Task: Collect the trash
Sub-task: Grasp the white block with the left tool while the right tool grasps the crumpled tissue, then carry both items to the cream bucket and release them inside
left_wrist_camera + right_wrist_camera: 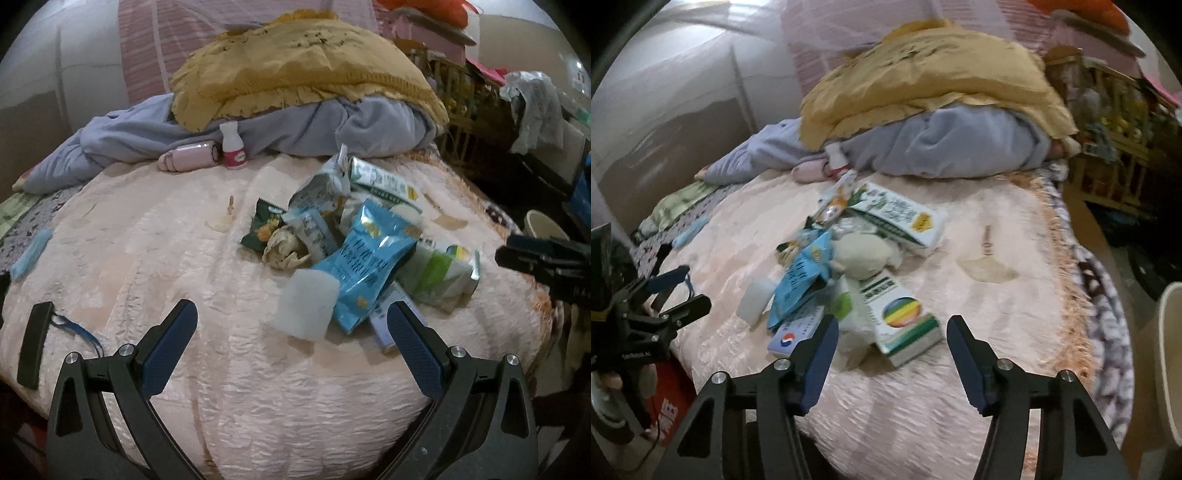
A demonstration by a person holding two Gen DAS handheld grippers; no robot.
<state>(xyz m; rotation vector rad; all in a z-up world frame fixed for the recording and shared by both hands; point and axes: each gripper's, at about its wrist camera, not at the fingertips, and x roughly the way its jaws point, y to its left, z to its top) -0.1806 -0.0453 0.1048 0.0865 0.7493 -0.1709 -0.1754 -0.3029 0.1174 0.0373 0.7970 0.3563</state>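
Bed surface and surrounding room, seen from 2 wrist cameras. The pink quilted bedspread (155, 236) covers the bed and carries a pile of trash (354, 240) right of centre: a blue snack bag (369, 266), a dark green wrapper (264, 225), a crumpled paper wad (284, 247), a translucent white cup (306, 306) lying on its side, and a carton with a rainbow disc (905, 325) nearest the right wrist camera. At the head of the bed a yellow blanket (295, 70) lies on grey-blue bedding (332, 125); a small white bottle (232, 146) stands upright just beside a pink pouch (188, 157). A black bar-shaped object (35, 343) rests at the near left edge. A wooden rail (1108, 129) borders the far right side, and the rim of a cream bin (1171, 354) shows on the right, off the bed.

Left gripper (291, 321): jaws spread wide, nothing between them, hovering before the cup. Right gripper (892, 332): jaws apart, empty, facing the rainbow carton.
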